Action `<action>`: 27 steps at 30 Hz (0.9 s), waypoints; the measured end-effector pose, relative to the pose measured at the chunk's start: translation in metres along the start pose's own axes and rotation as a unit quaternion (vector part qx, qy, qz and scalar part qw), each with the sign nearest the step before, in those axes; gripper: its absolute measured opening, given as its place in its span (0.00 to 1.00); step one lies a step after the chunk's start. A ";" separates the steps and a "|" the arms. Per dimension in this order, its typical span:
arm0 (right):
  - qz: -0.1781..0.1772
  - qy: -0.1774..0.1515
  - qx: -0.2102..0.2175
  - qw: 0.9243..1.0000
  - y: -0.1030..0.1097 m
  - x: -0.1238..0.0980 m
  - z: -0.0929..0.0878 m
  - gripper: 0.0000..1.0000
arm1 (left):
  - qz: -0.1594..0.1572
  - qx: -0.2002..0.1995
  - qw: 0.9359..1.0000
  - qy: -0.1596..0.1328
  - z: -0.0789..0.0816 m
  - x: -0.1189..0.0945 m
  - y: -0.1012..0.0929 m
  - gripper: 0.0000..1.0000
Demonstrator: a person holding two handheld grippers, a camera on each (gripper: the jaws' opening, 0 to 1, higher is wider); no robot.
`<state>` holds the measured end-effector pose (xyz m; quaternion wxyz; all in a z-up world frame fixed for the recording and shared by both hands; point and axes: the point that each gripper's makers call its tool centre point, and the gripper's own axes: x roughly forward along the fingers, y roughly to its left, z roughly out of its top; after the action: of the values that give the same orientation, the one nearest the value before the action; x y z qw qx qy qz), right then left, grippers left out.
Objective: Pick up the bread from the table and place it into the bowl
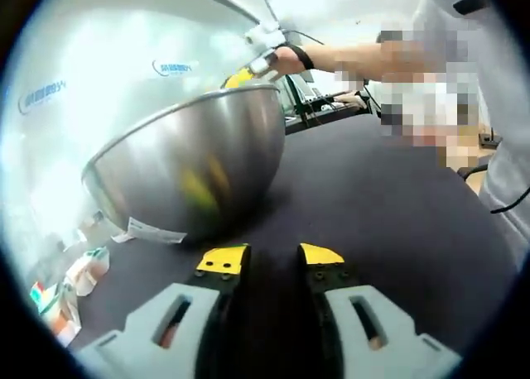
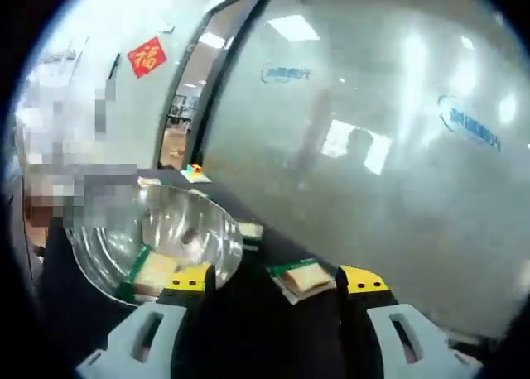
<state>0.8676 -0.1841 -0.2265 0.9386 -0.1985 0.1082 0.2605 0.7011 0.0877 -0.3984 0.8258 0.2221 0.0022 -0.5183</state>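
Left gripper view. Nearest, left gripper [image 1: 273, 261], jaws parted and grasping nothing, yellow-tipped, resting low over the dark table [image 1: 373, 222]. Just beyond the left jaw, steel bowl [image 1: 195, 168] seen from outside, a white label [image 1: 156, 231] stuck near its base. To the left at the table edge, small packets [image 1: 70, 284], too blurred to identify. Farther off, a person's hand [image 1: 286, 60] raised above the bowl rim beside something yellow; beyond that, frosted glass wall [image 1: 124, 73] with blue logos.

Right gripper view. Nearest, right gripper [image 2: 277, 278], jaws parted and released. Between the 2 jaw tips, 1 slice of bread [image 2: 305, 278] lying flat on the table, on a green-edged wrapper. Left of it, the bowl seen from above, rim near the left jaw, with another slice of bread [image 2: 156, 271] inside against its near wall. Farther back, small coloured block [image 2: 194, 171] on the table, then glass wall and a red paper sign [image 2: 146, 56].
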 end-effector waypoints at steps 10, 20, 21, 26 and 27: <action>-0.018 0.029 0.246 0.969 -0.050 0.112 -0.036 0.64 | -0.006 -0.006 1.000 -0.003 0.001 0.001 -0.002 0.18; -0.091 0.203 0.271 0.937 -0.060 0.205 -0.081 0.68 | -0.011 -0.011 1.000 -0.002 0.001 0.002 -0.001 0.18; -0.086 0.219 0.276 0.932 -0.058 0.212 -0.085 0.68 | -0.011 -0.010 1.000 -0.002 0.001 0.002 -0.001 0.18; -0.088 0.279 0.283 0.913 -0.050 0.238 -0.104 0.70 | -0.009 -0.006 1.000 -0.002 0.002 0.002 -0.001 0.18; -0.085 0.285 0.290 0.910 -0.048 0.242 -0.104 0.70 | -0.009 -0.006 1.000 -0.002 0.002 0.002 -0.001 0.18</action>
<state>1.0862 -0.1583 -0.3789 0.9030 0.0085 0.4241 0.0689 0.7011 0.0848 -0.3976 0.8223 0.2164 0.0057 -0.5263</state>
